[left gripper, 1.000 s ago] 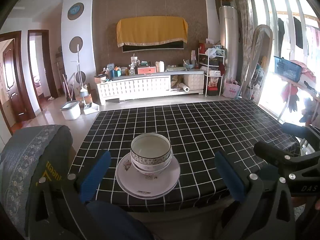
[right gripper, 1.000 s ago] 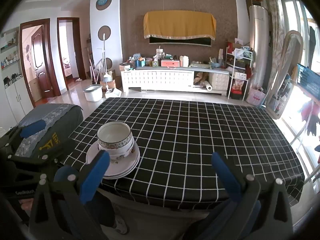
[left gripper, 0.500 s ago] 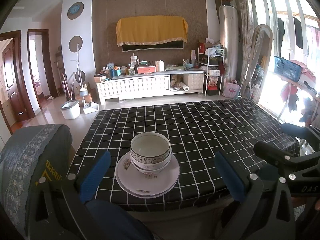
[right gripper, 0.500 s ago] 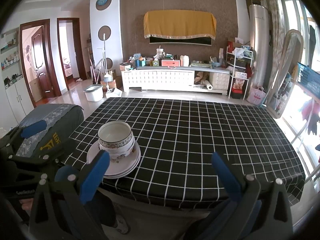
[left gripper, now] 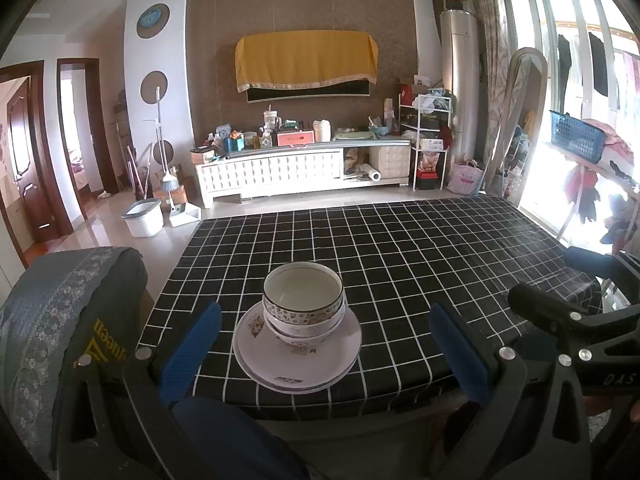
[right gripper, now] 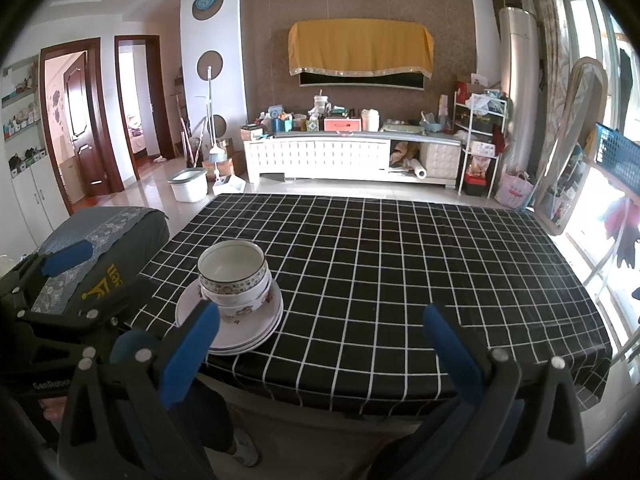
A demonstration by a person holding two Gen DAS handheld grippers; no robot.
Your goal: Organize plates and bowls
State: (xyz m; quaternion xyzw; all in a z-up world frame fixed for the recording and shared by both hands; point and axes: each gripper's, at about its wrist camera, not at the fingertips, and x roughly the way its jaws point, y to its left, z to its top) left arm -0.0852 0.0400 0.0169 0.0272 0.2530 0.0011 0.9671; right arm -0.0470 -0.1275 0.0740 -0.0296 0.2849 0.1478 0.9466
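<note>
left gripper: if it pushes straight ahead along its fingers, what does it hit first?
Most likely the stacked bowls sitting on the plates. They lie centred between the open left gripper fingers, near the table front edge. Height is unclear: a lower line might meet the plate rim first.

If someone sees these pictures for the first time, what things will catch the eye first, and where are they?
First comes the stack of bowls nested on white plates, near the front left edge of the table with the black checked cloth. Next are the blue-padded tongs, left and right, both open in the foreground and holding nothing. Behind, a yellow cloth drapes a screen on the brown wall.
</note>
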